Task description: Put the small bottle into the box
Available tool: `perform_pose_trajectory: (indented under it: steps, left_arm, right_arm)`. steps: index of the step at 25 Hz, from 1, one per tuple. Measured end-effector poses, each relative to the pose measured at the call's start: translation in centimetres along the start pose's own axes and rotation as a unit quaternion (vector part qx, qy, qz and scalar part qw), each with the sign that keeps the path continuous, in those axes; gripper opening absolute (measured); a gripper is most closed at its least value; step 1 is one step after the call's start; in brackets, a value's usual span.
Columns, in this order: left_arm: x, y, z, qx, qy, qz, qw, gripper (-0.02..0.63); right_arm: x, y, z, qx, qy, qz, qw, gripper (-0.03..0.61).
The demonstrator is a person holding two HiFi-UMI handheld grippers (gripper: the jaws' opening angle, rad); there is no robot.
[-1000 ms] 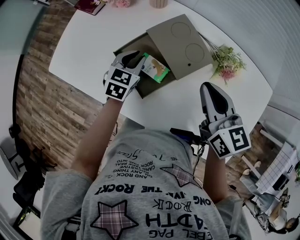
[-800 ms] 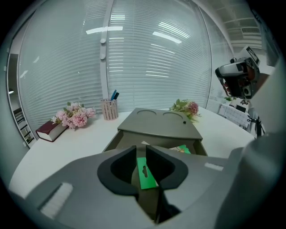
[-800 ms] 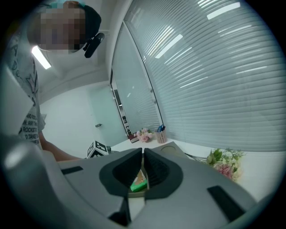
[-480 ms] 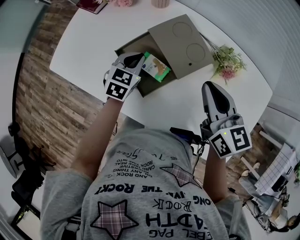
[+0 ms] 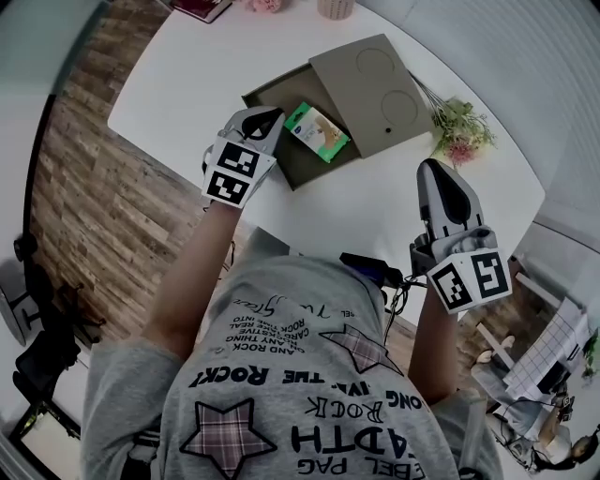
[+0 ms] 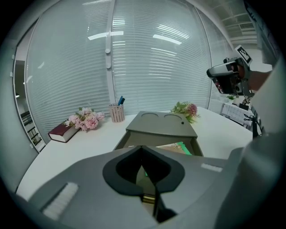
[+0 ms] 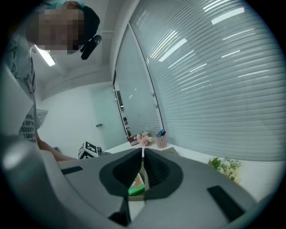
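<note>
The small bottle (image 5: 317, 131), green and white with a printed label, lies on its side inside the open olive box (image 5: 281, 94). The box's lid (image 5: 375, 80) is slid off to the far right and rests over that end. My left gripper (image 5: 265, 117) hovers at the box's near left rim, a short way left of the bottle, shut and empty. In the left gripper view the bottle (image 6: 176, 146) shows just beyond the closed jaws (image 6: 144, 150). My right gripper (image 5: 441, 173) hangs over the bare white table (image 5: 375, 211) to the right, shut with nothing in it.
A spray of green and pink flowers (image 5: 459, 131) lies right of the lid. At the table's far edge stand a woven pen cup (image 5: 336, 7), pink flowers (image 5: 265, 4) and a dark red book (image 5: 202, 7). The table's near edge runs just under both grippers.
The left gripper's jaws, open beside the bottle before, are now shut and drawn slightly back from it. The bottle stays in the box. The right gripper has barely moved.
</note>
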State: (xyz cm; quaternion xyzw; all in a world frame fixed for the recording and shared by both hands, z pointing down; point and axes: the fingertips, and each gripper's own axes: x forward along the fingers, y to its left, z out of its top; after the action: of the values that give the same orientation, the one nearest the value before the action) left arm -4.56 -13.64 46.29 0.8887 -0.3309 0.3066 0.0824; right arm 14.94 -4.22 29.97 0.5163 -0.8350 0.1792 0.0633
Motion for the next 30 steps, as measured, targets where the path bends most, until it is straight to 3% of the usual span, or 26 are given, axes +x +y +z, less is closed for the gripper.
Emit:
perform_pose_trajectory:
  steps: [9,18,30]
  left_arm:
    - [-3.2,1.2,-1.9,-0.016,-0.003,0.028,0.9995,0.009]
    - [-5.0,2.3,-4.2,-0.028,0.002,0.05,0.9984,0.011]
    - [-6.0,2.3,-5.9,-0.052,-0.003,0.041,0.9978,0.012]
  right_arm:
    - [-0.2,-0.6,1.2,-0.021,0.003,0.0,1.0,0.015]
    - [0.5,-5.0,1.6,-0.052,0.03,-0.034,0.998,0.017]
    - [5.0,-10.3,-4.7,-0.034,0.102,-0.08,0.991,0.017]
